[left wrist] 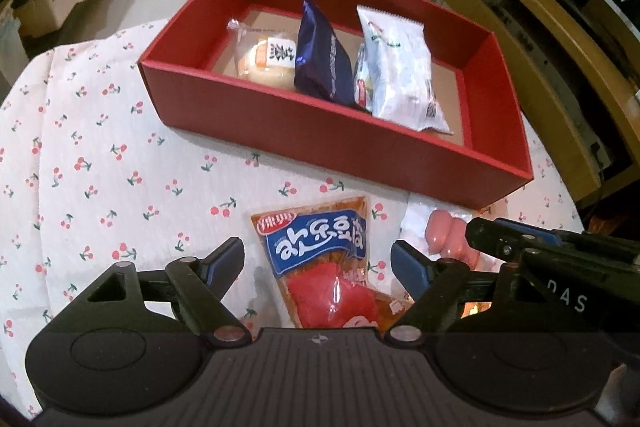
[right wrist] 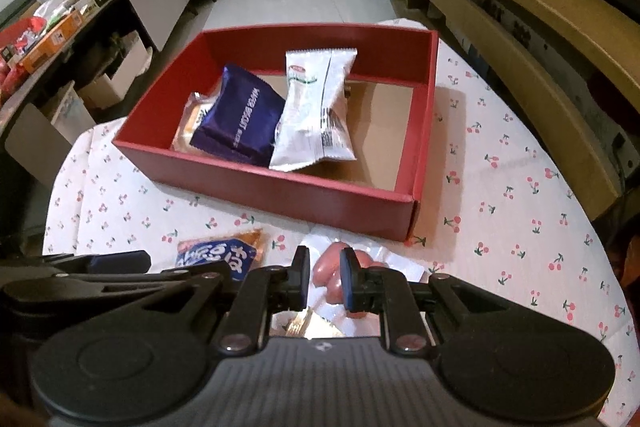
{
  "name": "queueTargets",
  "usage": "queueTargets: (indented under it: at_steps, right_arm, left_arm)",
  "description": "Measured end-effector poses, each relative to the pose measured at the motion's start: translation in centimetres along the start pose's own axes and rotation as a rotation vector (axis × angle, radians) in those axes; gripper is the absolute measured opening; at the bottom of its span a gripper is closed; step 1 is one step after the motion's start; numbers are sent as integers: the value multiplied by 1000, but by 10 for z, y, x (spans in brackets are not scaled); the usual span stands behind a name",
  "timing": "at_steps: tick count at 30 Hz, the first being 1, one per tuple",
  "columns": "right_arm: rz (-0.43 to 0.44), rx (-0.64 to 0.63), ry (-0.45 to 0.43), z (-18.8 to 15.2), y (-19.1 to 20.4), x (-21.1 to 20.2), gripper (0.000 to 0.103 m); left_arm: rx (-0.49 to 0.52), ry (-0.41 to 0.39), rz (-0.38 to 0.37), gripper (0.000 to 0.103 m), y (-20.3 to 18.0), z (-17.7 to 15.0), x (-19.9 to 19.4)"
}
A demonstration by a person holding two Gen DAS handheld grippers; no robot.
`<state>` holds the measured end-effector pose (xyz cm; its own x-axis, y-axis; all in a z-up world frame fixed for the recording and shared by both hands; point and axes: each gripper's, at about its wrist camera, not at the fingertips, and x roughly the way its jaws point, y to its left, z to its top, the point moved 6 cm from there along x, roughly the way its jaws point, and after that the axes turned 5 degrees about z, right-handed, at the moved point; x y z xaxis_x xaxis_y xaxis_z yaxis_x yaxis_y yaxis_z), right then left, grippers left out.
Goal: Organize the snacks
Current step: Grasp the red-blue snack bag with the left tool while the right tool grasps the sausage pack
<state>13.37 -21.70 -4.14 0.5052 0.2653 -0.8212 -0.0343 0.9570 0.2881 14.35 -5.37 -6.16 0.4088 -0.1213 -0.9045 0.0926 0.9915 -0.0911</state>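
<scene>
**Left wrist view: snacks and red box, itemised left to right**

Left wrist view, tabletop (left wrist: 80,147) under a cherry-print cloth. Your left gripper (left wrist: 318,259) stands wide open over an orange-and-blue snack packet (left wrist: 320,255); the packet lies flat between the fingers, pads clear of it. Just right of it lies a clear pack of pink sausages (left wrist: 446,239), with your right gripper (left wrist: 480,231) reaching in above it.

Red box (left wrist: 320,135), beyond the packets, contents left to right:
- bun in clear wrap (left wrist: 266,61), flat on the floor of the box
- dark blue wafer biscuit pack (left wrist: 322,59), leaning beside the bun
- white pouch (left wrist: 400,67), touching the blue pack; a small colourful packet shows between them, too hidden to identify

Right wrist view: your right gripper (right wrist: 325,277) has its fingers close together, with the sausages (right wrist: 334,267) showing in the narrow gap. You cannot tell from here whether the pads press on the pack. The right part of the box (right wrist: 424,131) is bare cardboard.
</scene>
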Motion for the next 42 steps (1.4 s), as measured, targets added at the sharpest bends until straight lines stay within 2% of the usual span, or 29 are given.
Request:
queueTargets:
  at_steps: [5,11,17,24,26,30,39,41,42]
  right_arm:
    - [4,10,25,-3,-5,6,42]
    - [-9,8,41,-5,-11,9,49]
    - [-20,18,45,-5,-18,10,50]
    - [-27,18,53,-6,-21,12,51]
    - [-29,21,55,-6,-22,12,52]
    - [-38,29,60,-7,-29,13,56]
    - [-42,45,65,-9,-38,14,58]
    - [-33,26,68,-6,-38,16,63]
    - [-26,10,70,-4,-37,18,70]
  left_arm:
    - [8,22,9,86,-1,-4,9]
    - [28,43,18,88,-4,-11,17]
    - [49,65,27,89,-7,-18,24]
    - [101,44,67,94,-11,-22,28]
    - [112,39,77,90,-11,-23,28]
    - [152,25,122,72,-11,-24,24]
    - [141,27,99,62,-6,-19,21]
    - [137,31,87,62,-5,-20,20]
    - [140,32,85,61,-5,-20,20]
